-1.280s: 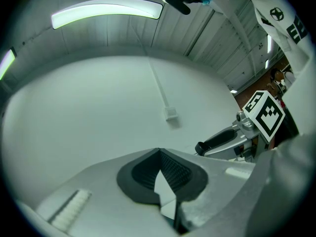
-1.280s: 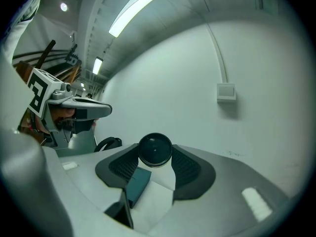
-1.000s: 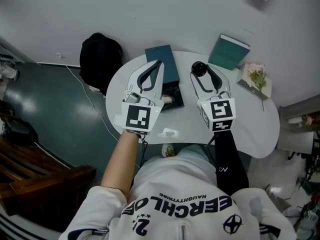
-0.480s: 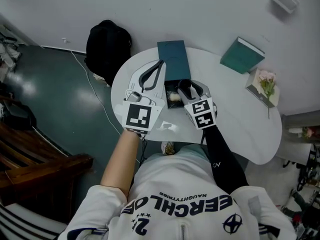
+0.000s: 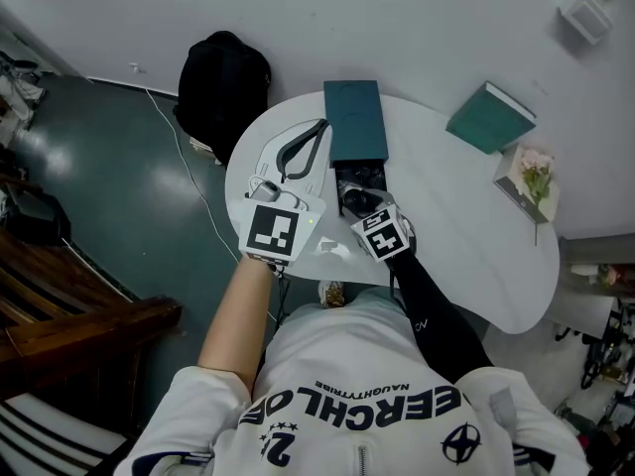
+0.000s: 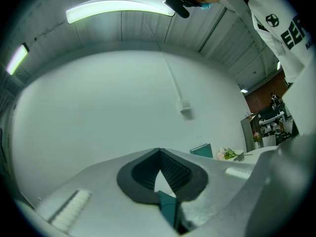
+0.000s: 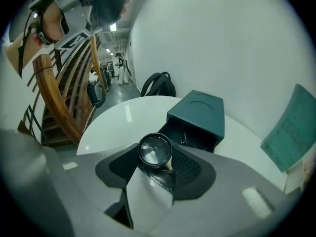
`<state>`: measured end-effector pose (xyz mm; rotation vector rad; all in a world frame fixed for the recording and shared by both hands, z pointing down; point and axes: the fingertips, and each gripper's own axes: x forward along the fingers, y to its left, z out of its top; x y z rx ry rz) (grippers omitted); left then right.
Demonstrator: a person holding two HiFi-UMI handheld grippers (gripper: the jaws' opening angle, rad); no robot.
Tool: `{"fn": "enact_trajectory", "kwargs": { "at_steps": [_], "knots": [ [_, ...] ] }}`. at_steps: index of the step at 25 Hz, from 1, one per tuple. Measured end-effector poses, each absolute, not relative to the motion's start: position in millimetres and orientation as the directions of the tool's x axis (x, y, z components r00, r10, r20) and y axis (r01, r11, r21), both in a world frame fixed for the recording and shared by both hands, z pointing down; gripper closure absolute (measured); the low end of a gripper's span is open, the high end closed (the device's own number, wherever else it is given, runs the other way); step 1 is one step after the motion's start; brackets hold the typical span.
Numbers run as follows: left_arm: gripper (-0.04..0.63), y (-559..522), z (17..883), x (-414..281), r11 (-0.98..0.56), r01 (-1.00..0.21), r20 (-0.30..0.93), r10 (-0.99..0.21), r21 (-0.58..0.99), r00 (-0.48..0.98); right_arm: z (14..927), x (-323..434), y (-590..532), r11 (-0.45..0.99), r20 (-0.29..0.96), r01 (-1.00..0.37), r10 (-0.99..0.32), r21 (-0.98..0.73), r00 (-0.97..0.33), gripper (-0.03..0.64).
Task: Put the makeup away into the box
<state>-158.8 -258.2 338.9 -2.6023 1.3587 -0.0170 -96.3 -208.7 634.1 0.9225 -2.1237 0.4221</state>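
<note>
The right gripper [image 7: 155, 158] has its jaws clamped on a small round black makeup jar [image 7: 154, 148] with a shiny top, held right at the tips. Just beyond those tips lies the dark teal box [image 7: 197, 115], its black inner tray [image 5: 361, 178] slid out toward the jaws and open. In the head view the right gripper [image 5: 359, 202] tilts downward over the near end of that tray.

The left gripper [image 6: 158, 153] has its jaws closed tip to tip with nothing between them. They point level across the white surface [image 5: 466, 251], with the box just to their right. Well off to the right of both jaws stand a teal book [image 5: 491, 117] and some flowers [image 5: 536, 175].
</note>
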Motion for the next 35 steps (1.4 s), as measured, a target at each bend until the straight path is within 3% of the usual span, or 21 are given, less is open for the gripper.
{"fn": "enact_trajectory", "kwargs": {
  "at_steps": [8, 15, 24, 25, 27, 35],
  "knots": [
    [0.595, -258.5, 344.8, -164.6, -0.558, -0.808, -0.076, -0.812, -0.19, 0.578, 671.2, -101.7, -210.5, 0.69, 0.835, -0.719, -0.35, -0.077, -0.425, 0.374],
    [0.595, -259.1, 349.3, -169.4, -0.556, -0.811, -0.066, -0.816, -0.181, 0.575, 665.7, -92.7, -235.4, 0.658, 0.824, -0.753, -0.438, 0.021, -0.36, 0.374],
    [0.595, -258.5, 345.8, -170.0, -0.552, -0.815, -0.074, -0.818, -0.179, 0.57, 660.5, -95.4, -232.0, 0.66, 0.811, -0.751, -0.442, 0.004, -0.384, 0.374],
    [0.595, -258.2, 344.3, -170.0, -0.552, -0.814, -0.078, -0.817, -0.181, 0.572, 660.4, -97.2, -230.5, 0.66, 0.804, -0.751, -0.439, -0.014, -0.4, 0.371],
    [0.595, -257.9, 342.9, -170.0, -0.552, -0.814, -0.082, -0.816, -0.182, 0.572, 658.4, -100.4, -228.5, 0.657, 0.789, -0.752, -0.441, -0.041, -0.428, 0.29],
    [0.595, -256.5, 344.2, -163.1, -0.557, -0.812, -0.08, -0.814, -0.175, 0.576, 653.2, -97.7, -228.1, 0.654, 0.772, -0.755, -0.458, -0.042, -0.44, 0.285]
  ]
}}
